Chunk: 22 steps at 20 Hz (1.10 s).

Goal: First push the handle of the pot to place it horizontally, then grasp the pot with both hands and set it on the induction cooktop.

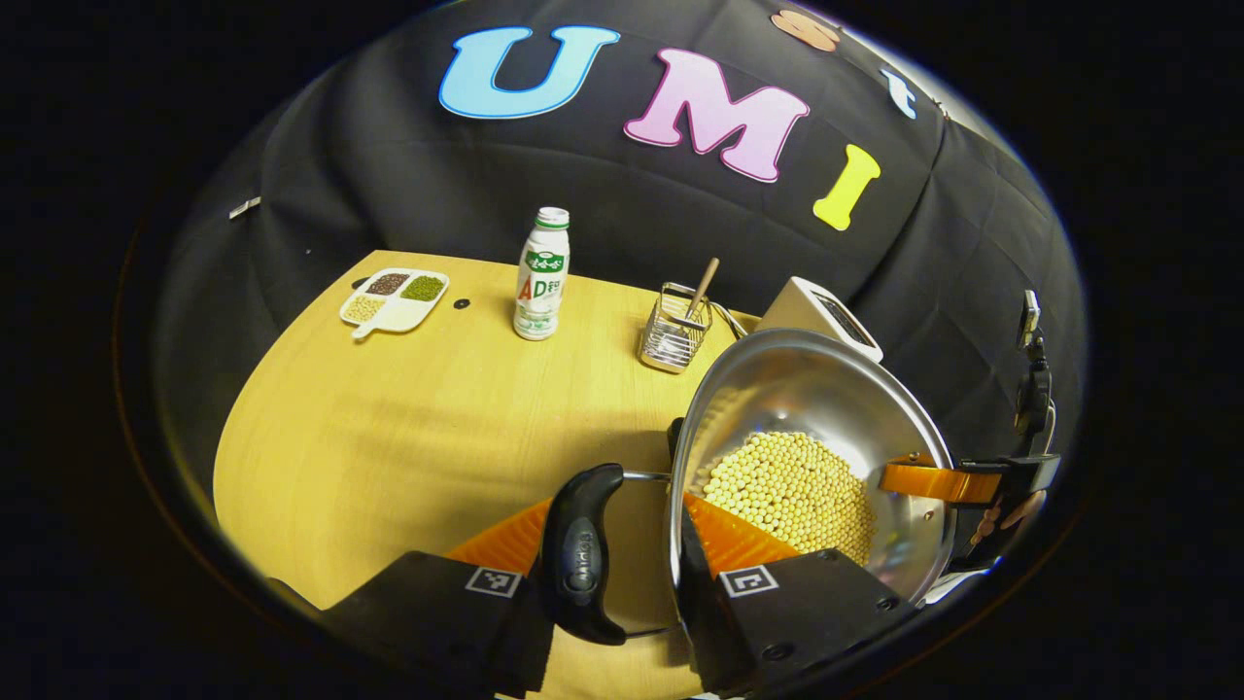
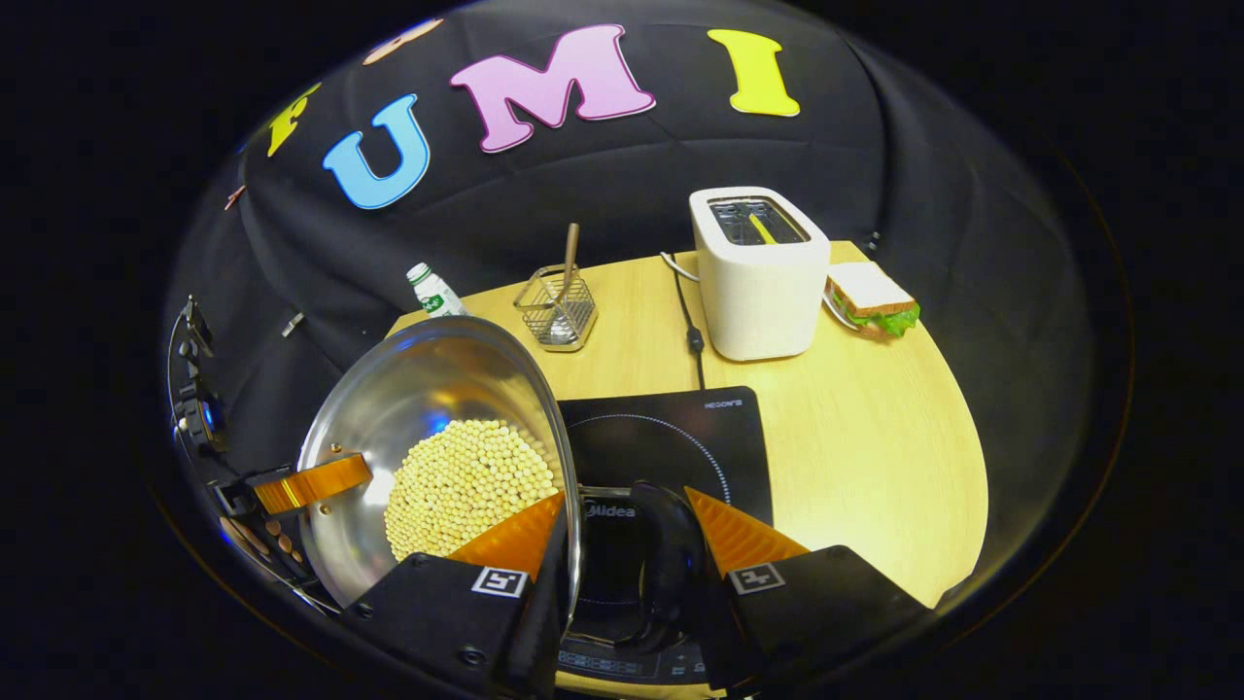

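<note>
Two grippers are clamped on the pot [image 1: 807, 428], one at each side, and it is held above the table [image 1: 389, 437]. In the left gripper view, the left gripper [image 1: 607, 530] is seen with one orange finger outside the black side handle [image 1: 583, 554] and the other inside the steel wall, so handle and rim are pinched between them. In the right gripper view, the right gripper [image 2: 622, 525] is closed the same way on the opposite black handle [image 2: 666, 564]. The line between the two handles runs from one gripper to the other. The pot is shown as a shiny steel vessel, tilted in both views, with a layer of pale yellow beans [image 1: 787, 486] on its bottom. Beneath the right handle the black induction cooktop [image 2: 680, 428] is seen; whether the pot touches it cannot be told. The lower wall of the pot is hidden by the gripper bodies. Farther off, a wire basket [image 1: 673, 335], a white bottle [image 1: 540, 277] and a divided plate [image 1: 394, 297] are placed on the table. A white toaster [image 2: 758, 272] and a sandwich [image 2: 870, 301] are seen at the back.
</note>
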Each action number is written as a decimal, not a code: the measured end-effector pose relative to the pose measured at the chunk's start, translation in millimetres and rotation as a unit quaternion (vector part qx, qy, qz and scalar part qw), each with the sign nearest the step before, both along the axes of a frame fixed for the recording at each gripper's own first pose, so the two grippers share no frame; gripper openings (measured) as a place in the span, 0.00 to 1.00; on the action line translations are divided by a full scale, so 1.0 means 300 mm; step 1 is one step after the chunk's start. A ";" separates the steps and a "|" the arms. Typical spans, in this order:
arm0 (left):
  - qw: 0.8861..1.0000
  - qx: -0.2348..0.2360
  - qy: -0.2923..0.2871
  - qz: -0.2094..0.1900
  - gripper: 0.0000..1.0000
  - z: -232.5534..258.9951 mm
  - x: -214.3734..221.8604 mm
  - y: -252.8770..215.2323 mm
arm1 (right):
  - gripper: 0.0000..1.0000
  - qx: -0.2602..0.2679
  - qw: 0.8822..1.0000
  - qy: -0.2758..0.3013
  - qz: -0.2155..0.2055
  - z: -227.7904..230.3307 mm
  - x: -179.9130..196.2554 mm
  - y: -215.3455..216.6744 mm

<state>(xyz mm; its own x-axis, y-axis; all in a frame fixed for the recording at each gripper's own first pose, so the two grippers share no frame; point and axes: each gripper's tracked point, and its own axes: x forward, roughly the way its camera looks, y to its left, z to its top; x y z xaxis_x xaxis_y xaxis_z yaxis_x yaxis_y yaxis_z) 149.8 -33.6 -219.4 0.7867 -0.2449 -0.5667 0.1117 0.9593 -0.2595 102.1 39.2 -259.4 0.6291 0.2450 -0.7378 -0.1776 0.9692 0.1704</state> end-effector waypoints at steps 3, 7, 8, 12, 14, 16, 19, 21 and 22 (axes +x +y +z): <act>1.000 -0.003 0.002 0.003 0.59 -0.034 0.027 -0.064 | 0.60 -0.001 1.000 0.001 -0.002 -0.028 0.036 -0.062; 1.000 -0.003 0.008 0.001 0.59 -0.073 0.057 -0.134 | 0.60 0.000 1.000 0.008 -0.011 -0.067 0.068 -0.130; 1.000 -0.001 0.009 0.000 0.59 -0.078 0.067 -0.146 | 0.60 0.000 1.000 0.010 -0.013 -0.077 0.076 -0.145; 1.000 0.001 0.013 -0.005 0.59 -0.105 0.106 -0.195 | 0.59 0.000 1.000 0.014 -0.025 -0.111 0.112 -0.195; 1.000 0.002 0.015 -0.007 0.59 -0.120 0.125 -0.215 | 0.60 -0.001 0.999 0.017 -0.029 -0.132 0.129 -0.213; 1.000 0.002 0.020 -0.008 0.59 -0.136 0.140 -0.228 | 0.59 -0.002 0.999 0.021 -0.033 -0.148 0.143 -0.228; 1.000 0.001 0.026 -0.010 0.59 -0.161 0.163 -0.241 | 0.60 -0.004 0.999 0.025 -0.035 -0.173 0.160 -0.239; 1.000 0.001 0.030 -0.010 0.59 -0.176 0.171 -0.250 | 0.59 -0.005 0.999 0.029 -0.034 -0.193 0.168 -0.249; 1.000 0.001 0.030 -0.009 0.59 -0.182 0.174 -0.253 | 0.60 -0.005 0.999 0.031 -0.034 -0.201 0.173 -0.252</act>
<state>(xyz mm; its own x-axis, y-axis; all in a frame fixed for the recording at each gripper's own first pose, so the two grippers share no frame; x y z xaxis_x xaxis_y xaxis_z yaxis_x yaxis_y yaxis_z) 202.1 -109.4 -273.9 0.7472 -0.2581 -0.6124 0.1139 0.9576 -0.2647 153.9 -36.4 -319.8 0.5979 0.1955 -0.7774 -0.1000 0.9804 0.1697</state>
